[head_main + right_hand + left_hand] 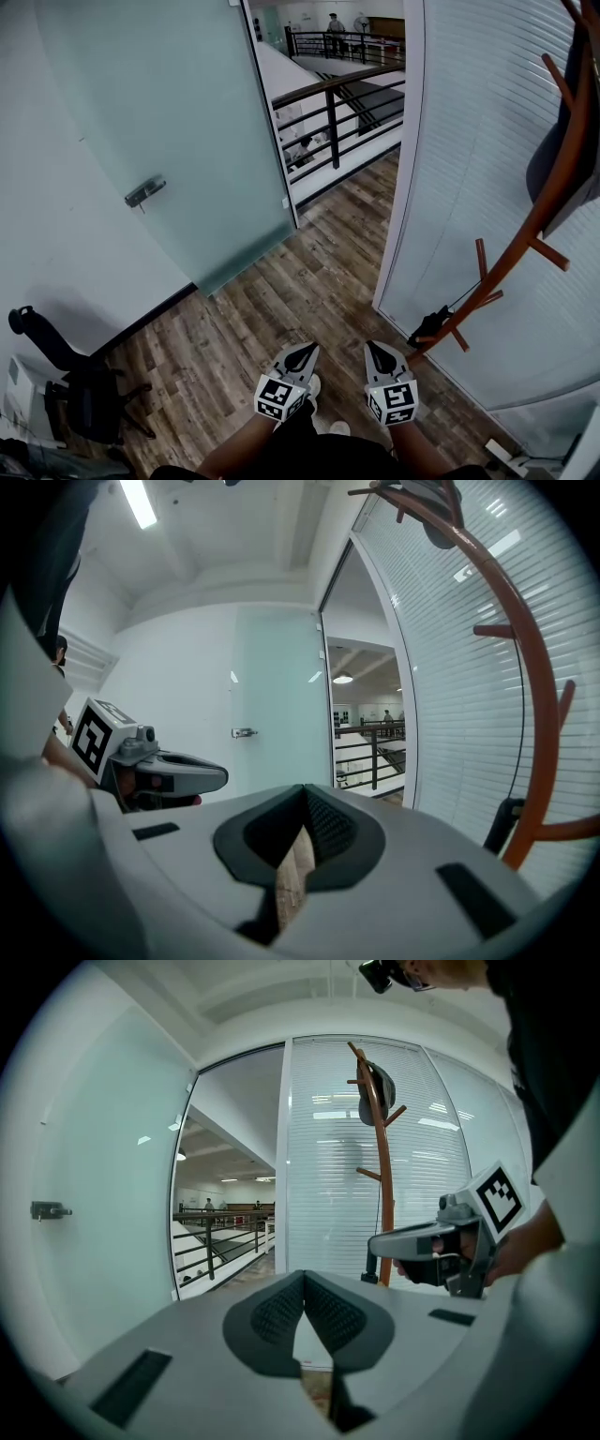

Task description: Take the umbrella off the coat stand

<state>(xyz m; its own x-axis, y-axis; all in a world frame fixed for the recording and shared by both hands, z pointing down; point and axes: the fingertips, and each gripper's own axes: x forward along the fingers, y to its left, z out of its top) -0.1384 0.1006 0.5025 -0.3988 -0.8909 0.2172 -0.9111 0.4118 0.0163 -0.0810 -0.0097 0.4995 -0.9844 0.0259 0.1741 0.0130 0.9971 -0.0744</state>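
The left gripper (307,351) and right gripper (374,349) are held with jaws pressed together on nothing. The black umbrella (429,326) is hung low on the coat stand (525,231), apart from both.

Black folded umbrella (429,326), hanging low on brown coat stand (528,237)

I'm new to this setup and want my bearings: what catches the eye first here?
The curved reddish-brown coat stand sweeps up the right side before the slatted blinds, with a dark item hanging near its top. Left of it the frosted glass door stands open onto a railed landing. Low at the centre, the left claw and right claw are shut, holding nothing.
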